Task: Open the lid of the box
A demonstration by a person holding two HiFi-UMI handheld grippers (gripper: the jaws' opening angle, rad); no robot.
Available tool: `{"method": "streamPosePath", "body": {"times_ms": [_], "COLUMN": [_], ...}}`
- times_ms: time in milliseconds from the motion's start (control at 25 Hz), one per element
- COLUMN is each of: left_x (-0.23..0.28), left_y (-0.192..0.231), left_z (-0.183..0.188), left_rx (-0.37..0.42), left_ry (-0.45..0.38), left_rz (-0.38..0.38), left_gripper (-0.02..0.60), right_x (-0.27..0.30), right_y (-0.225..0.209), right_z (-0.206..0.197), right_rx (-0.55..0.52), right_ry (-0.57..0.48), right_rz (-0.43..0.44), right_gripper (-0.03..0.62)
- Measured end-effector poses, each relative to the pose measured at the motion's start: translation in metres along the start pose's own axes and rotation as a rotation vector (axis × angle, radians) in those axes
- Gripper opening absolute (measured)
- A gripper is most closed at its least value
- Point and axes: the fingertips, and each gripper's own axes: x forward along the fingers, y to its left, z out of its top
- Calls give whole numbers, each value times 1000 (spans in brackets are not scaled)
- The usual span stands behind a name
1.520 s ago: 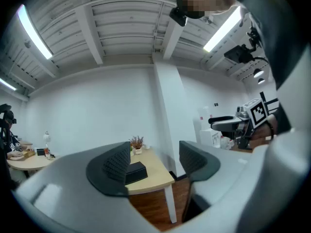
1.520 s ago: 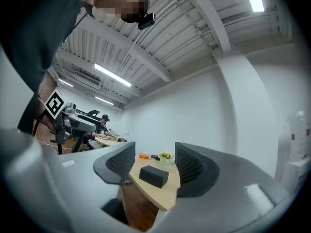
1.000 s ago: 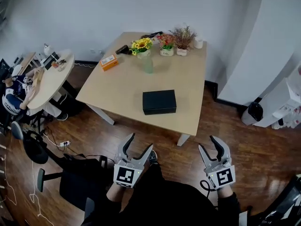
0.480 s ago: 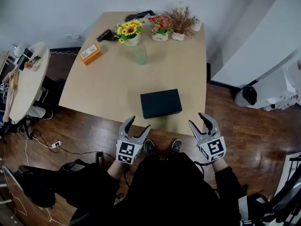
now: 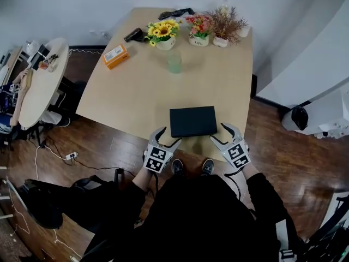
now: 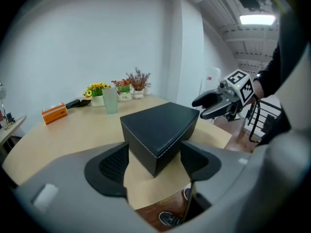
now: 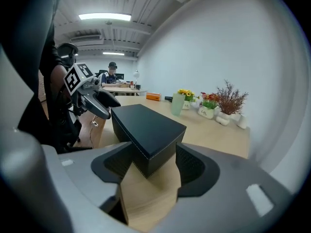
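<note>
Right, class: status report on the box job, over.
Left gripper, right gripper: jaws opening, a near corner of the box between each, untouched. Lid shut. Nothing in the way.

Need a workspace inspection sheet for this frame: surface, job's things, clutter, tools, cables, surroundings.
Surface: table, mostly bare.
Job's things: box near the front edge, shut.
Clutter: flower pots, cup and orange pack, all on the far side.
Grippers: left tool and right tool, jaws opening; a near box corner in each gap, pads not touching.
Cables: power strip with cord on the floor.
Surroundings: round table to the left, wood floor.
</note>
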Motion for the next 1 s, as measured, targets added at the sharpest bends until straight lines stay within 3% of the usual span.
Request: {"method": "streamPosePath", "body": {"times_ms": [200, 480, 600, 800, 920, 1000], "left_x": [17, 13, 12, 11, 11, 9], "left_y": [-8, -6, -6, -5, -6, -6], "left_z": [-4, -4, -6, -7, -7, -3], "left_rx": [16, 0, 3, 6, 20, 74], "left_ry": [33, 20, 19, 15, 27, 41], "left_rz": [10, 38, 38, 38, 33, 39], "left_gripper": [316, 281, 279, 279, 279, 279], "right_x": [17, 19, 18, 12, 12, 10], "right_y": [8, 12, 12, 9, 9, 7], "right_z": [-5, -1, 2, 14, 13, 13], "right_rx": [-73, 22, 140, 500, 488, 475], "right_ry": [24, -5, -20, -83, -65, -55], "right_rz": [58, 46, 102, 243, 257, 260], "right_gripper": [286, 262, 256, 275, 273, 272]}}
